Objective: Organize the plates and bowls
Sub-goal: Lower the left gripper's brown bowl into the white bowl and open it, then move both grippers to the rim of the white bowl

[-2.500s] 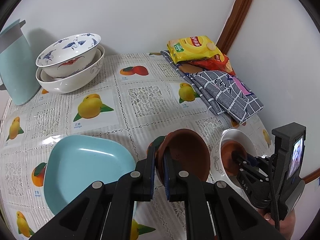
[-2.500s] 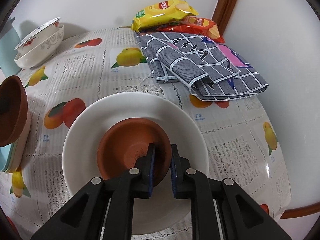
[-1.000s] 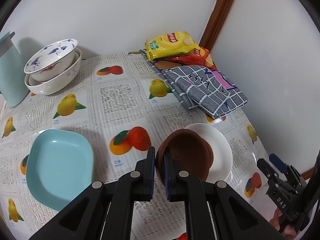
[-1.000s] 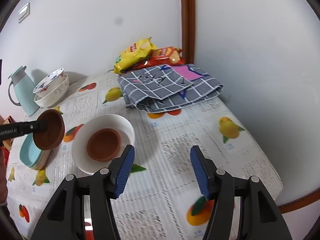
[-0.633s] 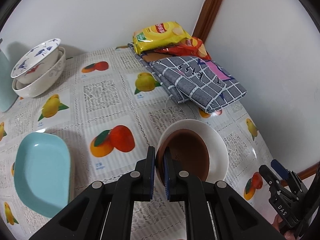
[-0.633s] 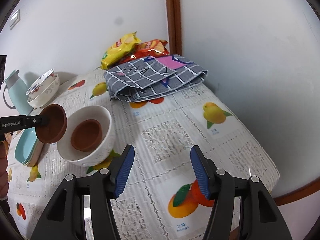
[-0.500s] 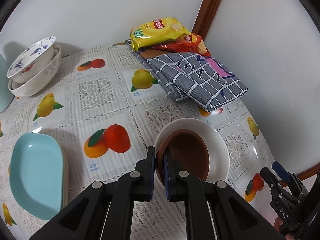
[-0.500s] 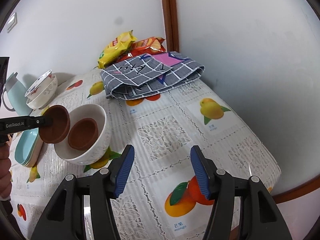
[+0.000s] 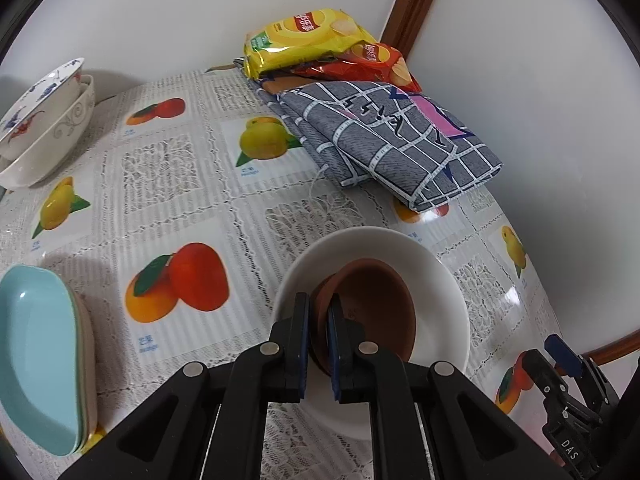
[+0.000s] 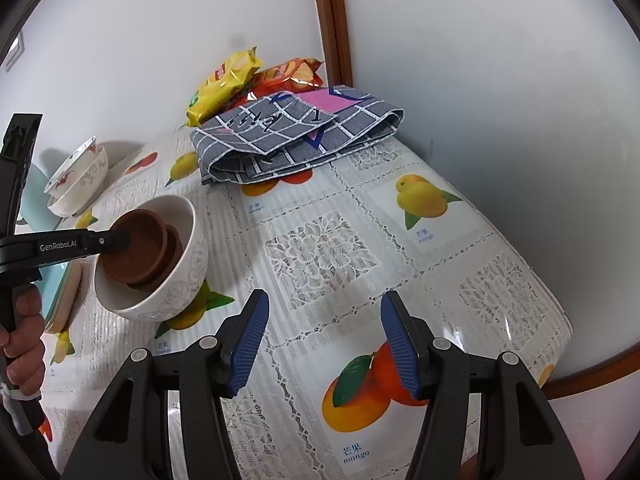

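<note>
My left gripper (image 9: 318,312) is shut on the near rim of a brown clay bowl (image 9: 376,308). It holds that bowl tilted inside a white bowl (image 9: 444,280). In the right wrist view the held brown bowl (image 10: 132,248) leans on a second brown bowl (image 10: 176,246) lying in the white bowl (image 10: 188,276), and the left gripper (image 10: 120,238) reaches in from the left. My right gripper (image 10: 324,340) hangs open over bare tablecloth to the right of the white bowl, with nothing between its blue pads. It also shows as the right gripper (image 9: 560,364) at the lower right of the left wrist view.
Light blue plates (image 9: 36,360) are stacked at the left. Two patterned bowls (image 9: 44,120) are nested at the back left beside a teal jug (image 10: 34,200). Chip bags (image 9: 304,36) and a folded grey checked cloth (image 9: 392,140) fill the far corner by the walls.
The left gripper carried its brown bowl right and down into the white bowl, onto the other brown bowl. The right gripper let go of that other bowl, opened and drew back.
</note>
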`<action>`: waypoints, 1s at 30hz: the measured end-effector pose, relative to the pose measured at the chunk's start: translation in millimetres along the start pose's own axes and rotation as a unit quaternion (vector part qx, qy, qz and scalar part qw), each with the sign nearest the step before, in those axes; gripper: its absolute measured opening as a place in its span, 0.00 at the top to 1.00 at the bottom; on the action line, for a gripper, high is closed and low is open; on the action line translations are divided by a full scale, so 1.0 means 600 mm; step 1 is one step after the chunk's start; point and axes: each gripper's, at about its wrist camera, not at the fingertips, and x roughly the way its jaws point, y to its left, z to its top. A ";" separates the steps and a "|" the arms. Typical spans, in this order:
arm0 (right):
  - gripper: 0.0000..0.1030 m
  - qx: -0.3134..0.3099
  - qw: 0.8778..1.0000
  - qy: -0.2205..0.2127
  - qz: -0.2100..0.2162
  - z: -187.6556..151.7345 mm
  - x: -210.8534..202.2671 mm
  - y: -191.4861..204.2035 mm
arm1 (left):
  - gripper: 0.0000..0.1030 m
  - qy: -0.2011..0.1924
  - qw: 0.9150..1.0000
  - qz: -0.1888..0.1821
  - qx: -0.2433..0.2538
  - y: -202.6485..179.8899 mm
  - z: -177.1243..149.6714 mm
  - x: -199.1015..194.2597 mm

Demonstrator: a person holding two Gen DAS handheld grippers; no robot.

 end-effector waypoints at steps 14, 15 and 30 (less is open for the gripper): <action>0.44 0.001 1.000 0.012 0.001 -0.003 0.008 0.005 | 0.88 0.010 1.000 -0.007 0.017 -0.010 -0.002 0.009; 0.44 -0.001 1.000 0.012 0.001 -0.003 0.007 0.008 | 0.83 0.011 1.000 -0.010 0.019 -0.010 -0.003 0.007; 0.41 -0.030 0.999 -0.010 -0.022 -0.001 -0.037 0.048 | 0.57 -0.040 0.999 0.005 0.031 -0.010 -0.020 -0.082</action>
